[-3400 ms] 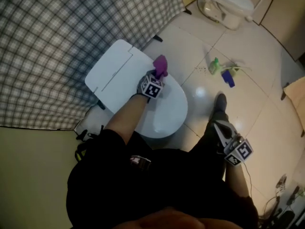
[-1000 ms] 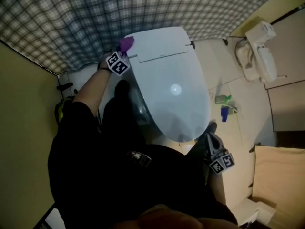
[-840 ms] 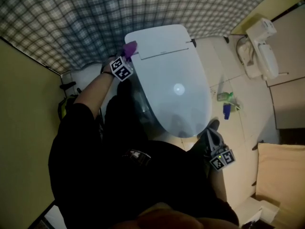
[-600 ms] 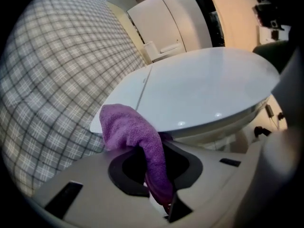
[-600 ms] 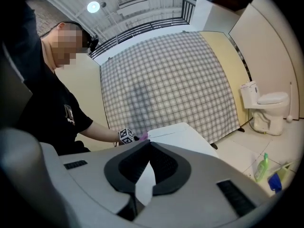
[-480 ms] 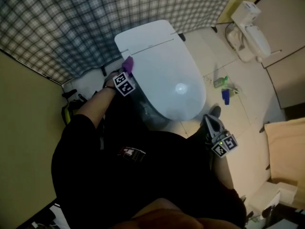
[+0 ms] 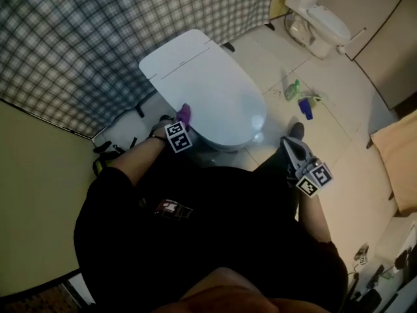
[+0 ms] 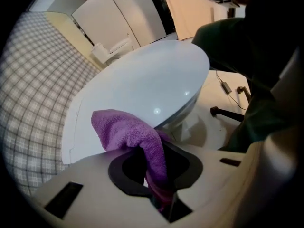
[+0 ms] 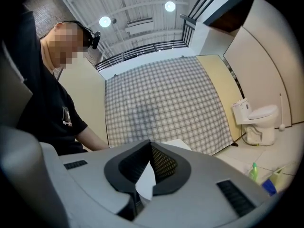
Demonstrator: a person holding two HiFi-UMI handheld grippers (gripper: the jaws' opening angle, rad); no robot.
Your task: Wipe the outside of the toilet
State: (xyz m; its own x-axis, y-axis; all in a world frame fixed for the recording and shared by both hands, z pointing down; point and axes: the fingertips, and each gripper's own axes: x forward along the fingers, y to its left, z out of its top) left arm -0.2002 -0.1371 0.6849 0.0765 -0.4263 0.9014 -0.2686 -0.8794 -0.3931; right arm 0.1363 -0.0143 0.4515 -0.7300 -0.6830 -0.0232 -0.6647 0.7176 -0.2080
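Only the left gripper view shows the left gripper's (image 8: 152,167) fingers (image 8: 187,165) pinching a purple cloth (image 8: 124,131). The head view places the cloth at the white toilet's (image 7: 215,83) seven o'clock edge. The right gripper (image 7: 291,147) (fingers together, empty) hangs at four o'clock. The toilet's base is hidden.

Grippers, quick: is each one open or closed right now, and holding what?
Left gripper: closed on the cloth.
Right gripper: closed, empty.

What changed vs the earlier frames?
The left tool, shut on the purple cloth, slid from the hinge end of the toilet lid forward along its side edge. Unchanged: the right tool stays shut and empty, the lid is down, and the bottles are on the floor.
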